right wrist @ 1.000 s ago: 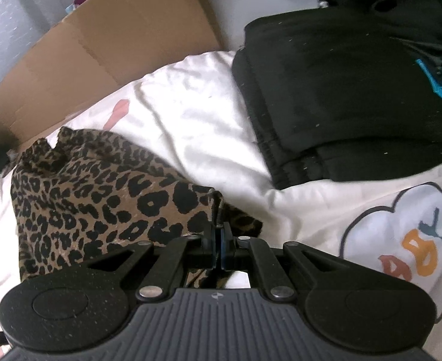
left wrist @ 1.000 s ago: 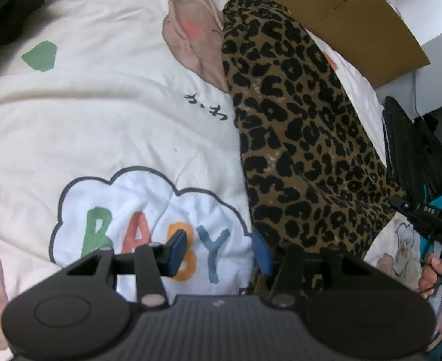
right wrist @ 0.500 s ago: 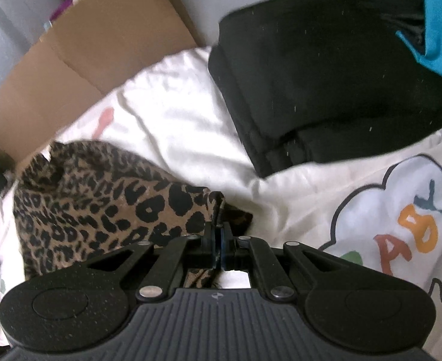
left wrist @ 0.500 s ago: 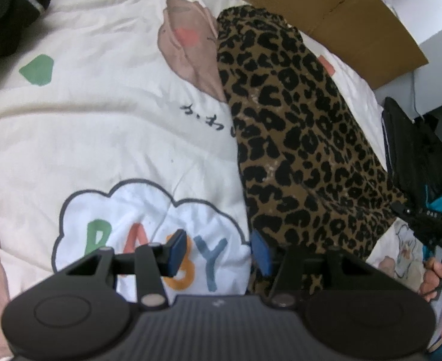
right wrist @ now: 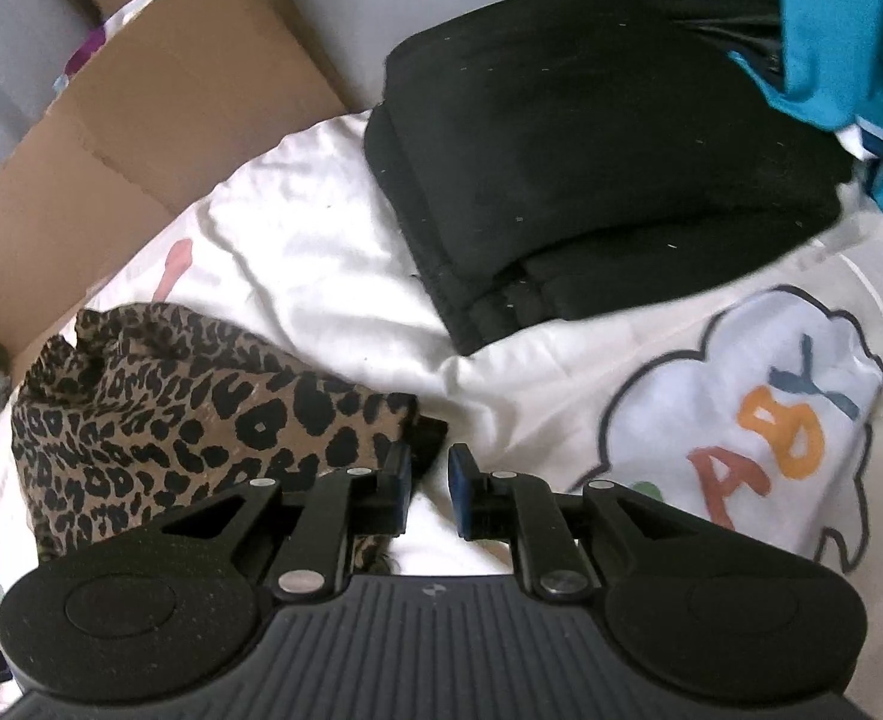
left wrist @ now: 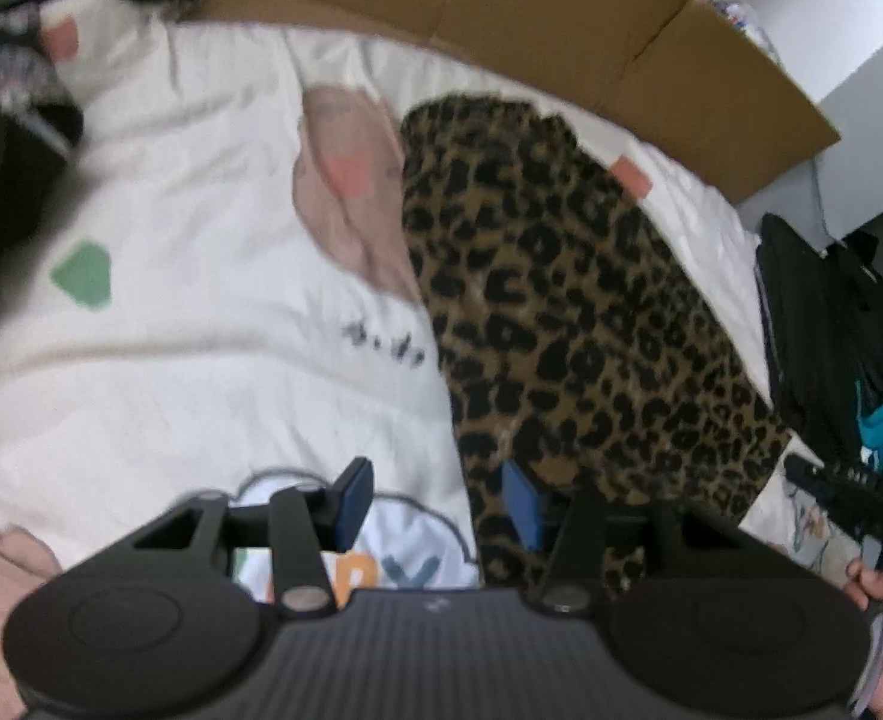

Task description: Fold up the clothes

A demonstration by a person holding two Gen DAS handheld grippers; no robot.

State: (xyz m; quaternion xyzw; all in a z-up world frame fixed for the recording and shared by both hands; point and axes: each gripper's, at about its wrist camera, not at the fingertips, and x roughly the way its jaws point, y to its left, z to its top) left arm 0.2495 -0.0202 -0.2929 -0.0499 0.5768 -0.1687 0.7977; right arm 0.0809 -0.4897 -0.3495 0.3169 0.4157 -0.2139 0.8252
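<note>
Right wrist view showed the right tongs [right wrist: 429, 480] had just been opening, narrow and empty, beside the leopard cloth [right wrist: 189, 420] on the bed [right wrist: 321, 252], left tongs [left wrist: 438, 501] half open, so its loose corner could flop open.

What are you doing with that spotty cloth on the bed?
A person is folding clothes using hand-held tongs. The brown leopard-print garment lies in a long folded strip on the white quilt with the "BABY" cloud print. The right tongs have just been opening, and the garment's corner sits beside them with nothing between the pads. The left tongs are open and empty at the garment's other end. A folded black garment lies nearby.
</note>
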